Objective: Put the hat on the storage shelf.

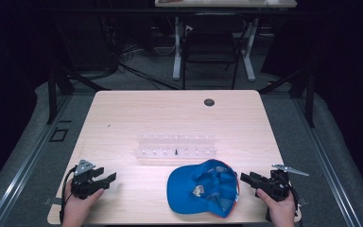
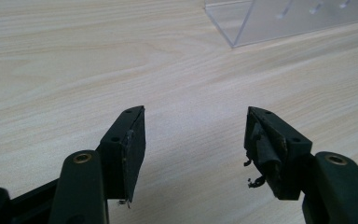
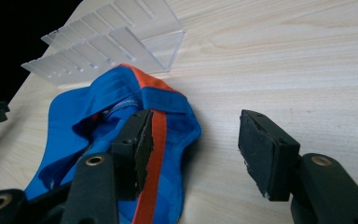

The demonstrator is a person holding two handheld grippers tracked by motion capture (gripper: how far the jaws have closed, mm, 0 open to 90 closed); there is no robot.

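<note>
Both grippers, left [image 1: 105, 178] and right [image 1: 246, 178], spread their fingers wide, empty; the cap [image 1: 203, 187] looks soft and light, best pinched at its stiff brim.

No legible text anywhere.

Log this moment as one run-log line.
left gripper: open, empty, over bare table | right gripper: open, beside cap | blue cap: upside down, untouched | clear rack: behind cap

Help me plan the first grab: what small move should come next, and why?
Probably ease the right gripper forward onto the upturned blue fabric cap with its orange trim: its jaws stand open and empty beside the cap's edge, while the left gripper sits farther off.
</note>
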